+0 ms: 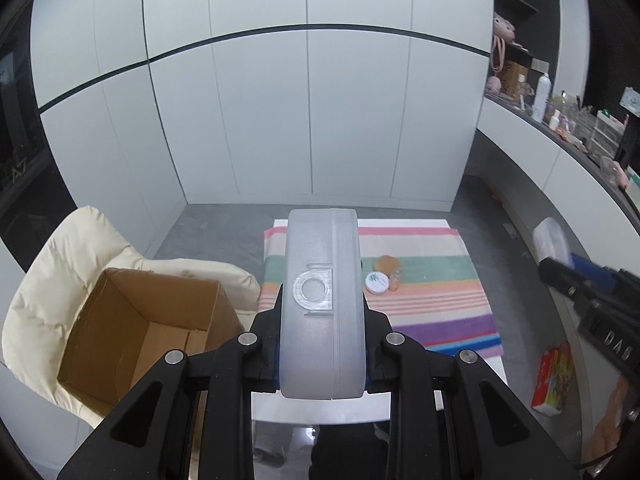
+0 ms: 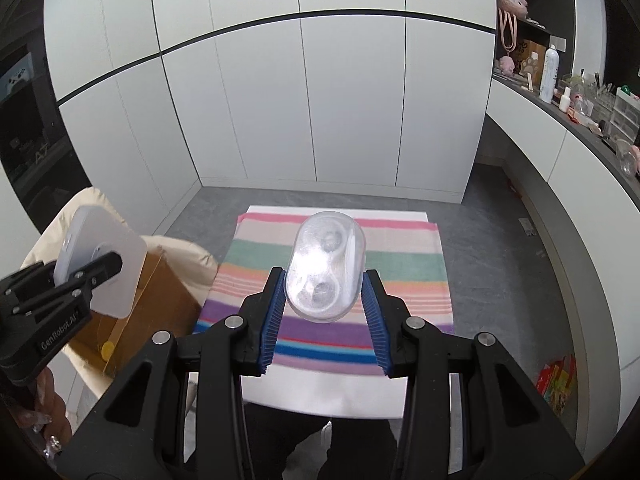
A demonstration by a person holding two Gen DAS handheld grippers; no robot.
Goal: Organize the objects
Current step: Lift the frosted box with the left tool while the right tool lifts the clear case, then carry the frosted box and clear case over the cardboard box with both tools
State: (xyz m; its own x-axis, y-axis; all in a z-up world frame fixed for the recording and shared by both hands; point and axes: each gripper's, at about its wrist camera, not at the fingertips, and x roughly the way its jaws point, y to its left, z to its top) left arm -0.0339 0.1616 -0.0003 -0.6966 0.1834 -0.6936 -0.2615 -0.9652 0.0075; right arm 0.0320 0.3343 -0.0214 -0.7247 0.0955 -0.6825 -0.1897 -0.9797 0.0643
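My left gripper (image 1: pixel 322 344) is shut on a frosted square plastic box (image 1: pixel 322 300), held on edge high above the table; it also shows in the right wrist view (image 2: pixel 100 260). My right gripper (image 2: pixel 324 304) is shut on a clear oval plastic container (image 2: pixel 326 268), held above the striped towel (image 2: pixel 400 264). That container shows at the right in the left wrist view (image 1: pixel 552 242). On the towel (image 1: pixel 432 280) lie a white round jar (image 1: pixel 376 283), a brown round object (image 1: pixel 386 265) and a small pinkish item (image 1: pixel 395 282).
An open cardboard box (image 1: pixel 140 328) sits on a cream cushioned chair (image 1: pixel 60 264) left of the table. A colourful packet (image 1: pixel 554 380) lies on the floor at right. A counter (image 1: pixel 580 148) with bottles and organisers runs along the right wall.
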